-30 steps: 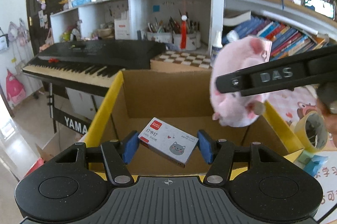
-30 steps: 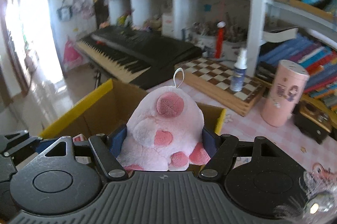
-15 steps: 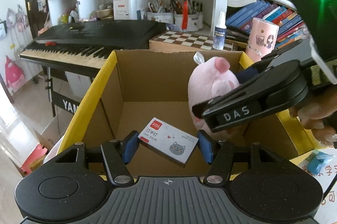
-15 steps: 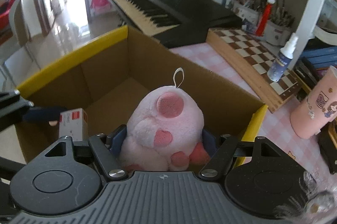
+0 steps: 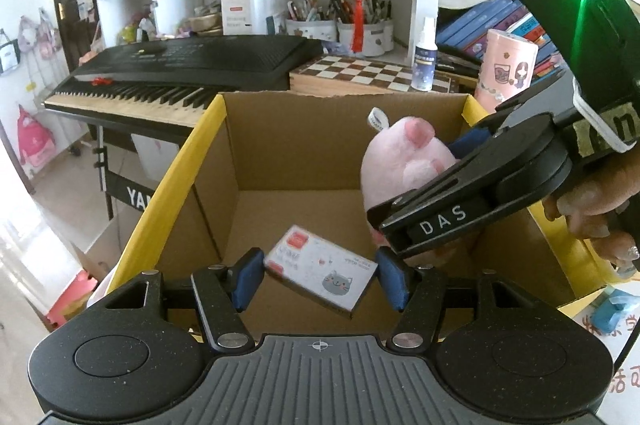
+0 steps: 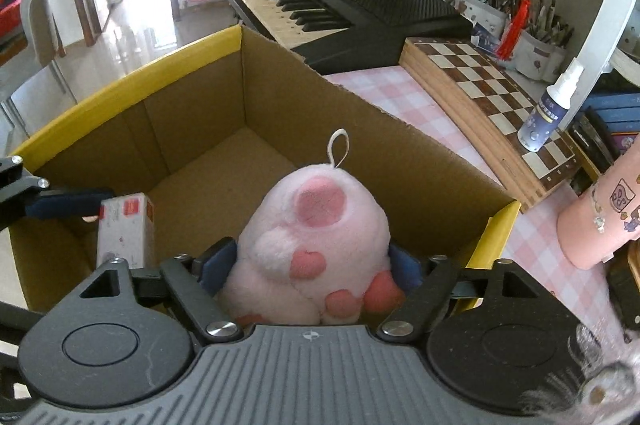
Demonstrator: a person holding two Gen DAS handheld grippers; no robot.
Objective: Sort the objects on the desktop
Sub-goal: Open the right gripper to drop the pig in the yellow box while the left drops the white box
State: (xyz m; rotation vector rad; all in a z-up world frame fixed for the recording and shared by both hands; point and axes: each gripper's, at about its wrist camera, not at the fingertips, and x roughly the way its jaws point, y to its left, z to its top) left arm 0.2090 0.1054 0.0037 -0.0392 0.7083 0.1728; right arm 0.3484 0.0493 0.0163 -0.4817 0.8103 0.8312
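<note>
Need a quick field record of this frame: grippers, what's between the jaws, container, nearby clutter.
left gripper: jaws just been opening; small white box between them, tilted, gaps at both pads
right gripper: jaws just been opening; pink plush toy between them, pads at its sides
container: cardboard box, open top, yellow-edged flaps
position: both items over the box interior
inside the box: bare floor where visible
nearby: chessboard, spray bottle, pink cup, keyboard
</note>
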